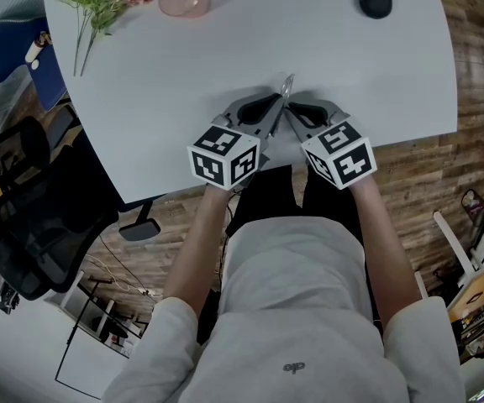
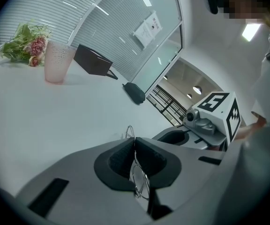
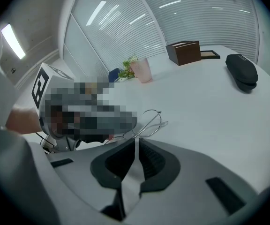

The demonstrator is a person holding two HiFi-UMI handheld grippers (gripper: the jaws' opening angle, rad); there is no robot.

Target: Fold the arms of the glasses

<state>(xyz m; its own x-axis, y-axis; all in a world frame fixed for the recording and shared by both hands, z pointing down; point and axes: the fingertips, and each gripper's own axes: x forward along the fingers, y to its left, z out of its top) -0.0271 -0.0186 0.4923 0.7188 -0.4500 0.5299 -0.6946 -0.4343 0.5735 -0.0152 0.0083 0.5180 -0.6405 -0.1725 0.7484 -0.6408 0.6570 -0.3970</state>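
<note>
Just above the middle of the head view, over the white table [image 1: 393, 74], the thin silver wire-framed glasses [image 1: 286, 85] stick up where both tips meet, with the left gripper [image 1: 274, 112] clamped on the frame beside a lens and the right gripper [image 1: 295, 116] pinching the wire at its very tips.

Illumination is bright and even in all three views. A ceiling strip light [image 3: 11, 40] supplies light from overhead, and the blinds [image 3: 210, 18] appear brightly lit. The white desk [image 1: 183, 99] carries only faint, soft shadows and no hard glare. Both gripper views show strong fisheye bending and dark, vignetted corners. The glasses [image 2: 138, 182] render slightly soft at close range
</note>
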